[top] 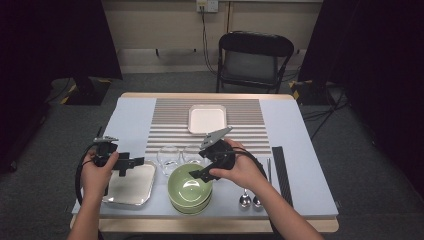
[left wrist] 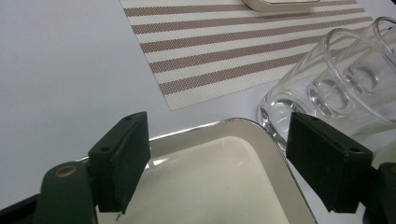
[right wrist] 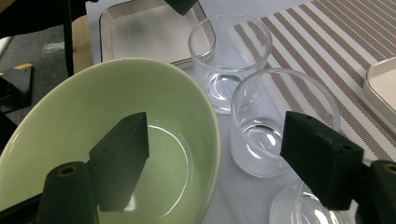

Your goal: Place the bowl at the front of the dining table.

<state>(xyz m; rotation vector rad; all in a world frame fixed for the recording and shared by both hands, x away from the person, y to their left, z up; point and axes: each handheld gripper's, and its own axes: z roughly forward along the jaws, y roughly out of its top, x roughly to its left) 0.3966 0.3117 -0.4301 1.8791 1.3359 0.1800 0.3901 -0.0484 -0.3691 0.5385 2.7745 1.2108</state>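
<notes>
The green bowl (top: 190, 189) sits on the table at the near edge, open side up. It is the top one of a small stack. It is round, so it has no long way and points only upward. The right gripper (top: 196, 174) hangs over the bowl's rim with its jaws wide apart, one inside the bowl and one outside, holding nothing. Two glasses (right wrist: 254, 100) stand just behind the bowl. The outer jaw could bump the nearer glass and knock it over. A thin grab on the rim could let the bowl slip. Left of the bowl, the left gripper (top: 135, 162) floats open above the silver tray (top: 131, 187).
</notes>
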